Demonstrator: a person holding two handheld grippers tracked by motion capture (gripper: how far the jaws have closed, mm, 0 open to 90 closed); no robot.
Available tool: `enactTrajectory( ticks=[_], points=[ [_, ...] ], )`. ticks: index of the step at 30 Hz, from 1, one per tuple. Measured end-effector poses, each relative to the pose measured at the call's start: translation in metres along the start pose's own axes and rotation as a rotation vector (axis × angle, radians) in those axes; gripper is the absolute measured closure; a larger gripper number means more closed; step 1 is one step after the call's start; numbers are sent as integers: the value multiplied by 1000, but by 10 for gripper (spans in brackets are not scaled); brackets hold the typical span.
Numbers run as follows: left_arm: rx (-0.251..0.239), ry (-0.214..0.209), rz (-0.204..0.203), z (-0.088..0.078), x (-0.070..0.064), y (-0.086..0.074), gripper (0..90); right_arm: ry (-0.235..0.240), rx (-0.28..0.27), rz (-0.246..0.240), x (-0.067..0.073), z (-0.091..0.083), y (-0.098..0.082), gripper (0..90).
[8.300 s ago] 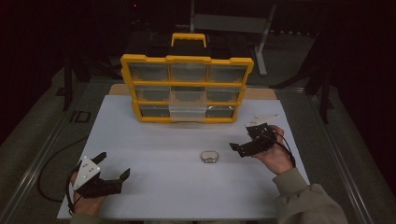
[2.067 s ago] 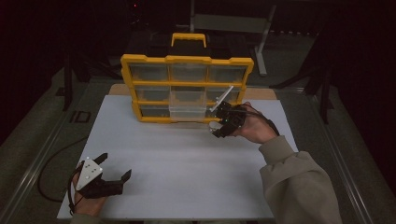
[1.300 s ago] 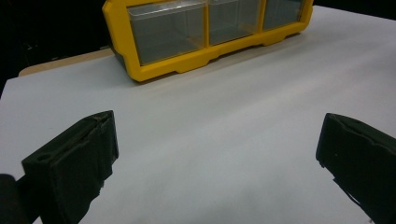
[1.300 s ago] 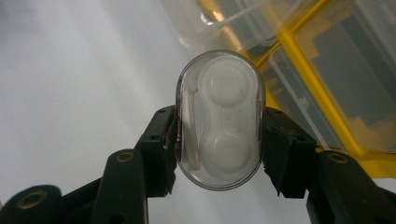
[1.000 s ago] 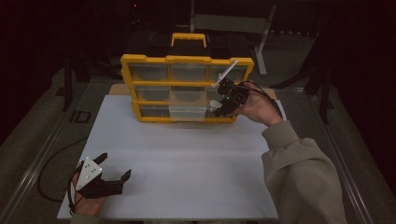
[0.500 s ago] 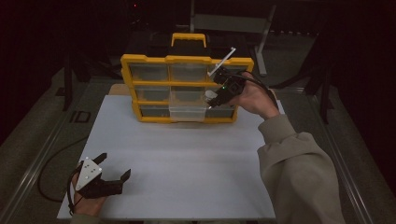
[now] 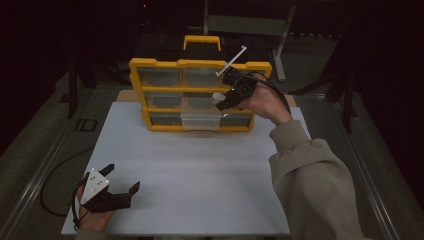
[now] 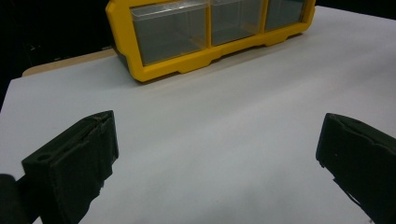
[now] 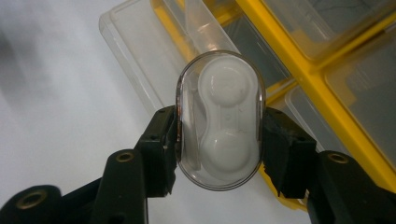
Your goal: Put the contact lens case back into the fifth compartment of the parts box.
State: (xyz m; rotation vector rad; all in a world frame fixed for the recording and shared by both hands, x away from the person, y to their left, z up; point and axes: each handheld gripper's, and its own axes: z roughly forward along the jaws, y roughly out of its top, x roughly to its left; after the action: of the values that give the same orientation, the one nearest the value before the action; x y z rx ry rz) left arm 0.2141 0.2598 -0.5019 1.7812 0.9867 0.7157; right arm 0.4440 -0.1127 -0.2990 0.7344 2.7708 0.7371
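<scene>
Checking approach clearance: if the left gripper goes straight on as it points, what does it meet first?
Probably the yellow organizer. The left gripper is open, its jaws frame bare white table, and the organizer's bottom-row drawers sit dead ahead. Depth is hard to judge; a downward tilt would meet the table first.

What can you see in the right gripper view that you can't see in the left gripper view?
The right gripper view has the right tongs squeezing a small clear case with a white two-bump piece inside, held above a clear drawer pulled out of the organizer. The left gripper view has the left tongs wide open with nothing between them, resting low over the white tabletop. Both share the yellow organizer with see-through drawers and that same white tabletop.
</scene>
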Motion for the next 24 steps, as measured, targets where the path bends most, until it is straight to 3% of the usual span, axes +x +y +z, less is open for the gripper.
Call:
enactTrajectory(
  ticks=[24],
  points=[
    [-2, -1, -1, -1, 0, 0, 0, 2, -8, 2, 12, 21, 22, 490]
  ],
)
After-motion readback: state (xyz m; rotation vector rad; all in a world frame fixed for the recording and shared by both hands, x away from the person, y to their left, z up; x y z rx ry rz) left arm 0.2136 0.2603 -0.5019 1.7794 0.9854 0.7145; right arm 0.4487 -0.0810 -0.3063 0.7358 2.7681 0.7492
